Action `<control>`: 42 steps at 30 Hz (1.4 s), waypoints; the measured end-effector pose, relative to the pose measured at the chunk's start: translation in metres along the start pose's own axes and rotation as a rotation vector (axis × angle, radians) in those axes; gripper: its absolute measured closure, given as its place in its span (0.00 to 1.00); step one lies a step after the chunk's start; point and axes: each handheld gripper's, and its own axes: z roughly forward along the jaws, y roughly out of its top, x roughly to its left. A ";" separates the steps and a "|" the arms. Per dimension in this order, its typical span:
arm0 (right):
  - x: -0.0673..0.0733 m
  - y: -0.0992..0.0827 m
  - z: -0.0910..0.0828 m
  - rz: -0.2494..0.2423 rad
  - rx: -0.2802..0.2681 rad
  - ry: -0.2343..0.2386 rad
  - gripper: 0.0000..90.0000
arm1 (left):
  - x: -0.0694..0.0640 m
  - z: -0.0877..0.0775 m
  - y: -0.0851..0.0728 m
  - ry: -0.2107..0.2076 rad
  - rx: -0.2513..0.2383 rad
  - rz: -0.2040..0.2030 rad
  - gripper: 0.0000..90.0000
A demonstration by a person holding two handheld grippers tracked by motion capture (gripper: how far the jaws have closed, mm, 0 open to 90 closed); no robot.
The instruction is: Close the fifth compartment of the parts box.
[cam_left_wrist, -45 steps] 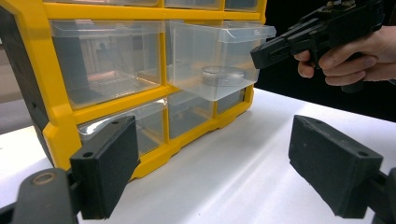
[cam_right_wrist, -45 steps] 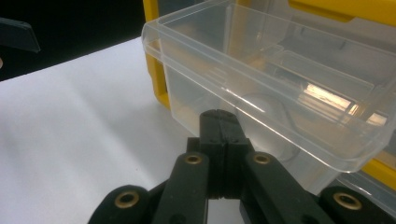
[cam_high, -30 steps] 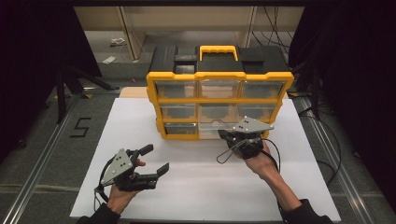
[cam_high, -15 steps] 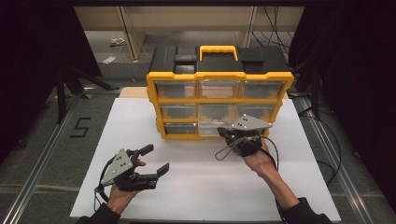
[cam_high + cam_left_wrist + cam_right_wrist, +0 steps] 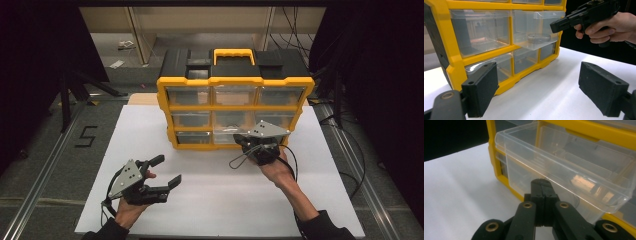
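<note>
Judging by the clear drawer (image 5: 564,167) already pulled out of the yellow organizer (image 5: 235,80) at 12 o'clock on the counter (image 5: 220,195), pushing remains: right gripper (image 5: 541,185) closed empty against it, left gripper (image 5: 544,87) held wide open, empty.

Right gripper (image 5: 245,142) marginally nearer the pulled-out clear drawer (image 5: 231,131).

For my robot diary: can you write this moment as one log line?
left gripper: open, over mat | right gripper: shut, at pulled-out clear drawer | yellow organizer: upright
</note>
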 end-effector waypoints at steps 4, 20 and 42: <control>-0.002 0.002 0.000 0.001 -0.004 -0.003 1.00 | 0.000 0.000 0.000 -0.001 0.001 0.000 0.18; -0.003 0.006 0.007 -0.001 -0.008 -0.014 1.00 | 0.000 0.000 0.000 0.000 0.001 0.000 0.18; -0.006 0.011 0.015 -0.008 -0.011 -0.031 1.00 | 0.000 0.000 0.000 0.001 0.000 -0.001 0.18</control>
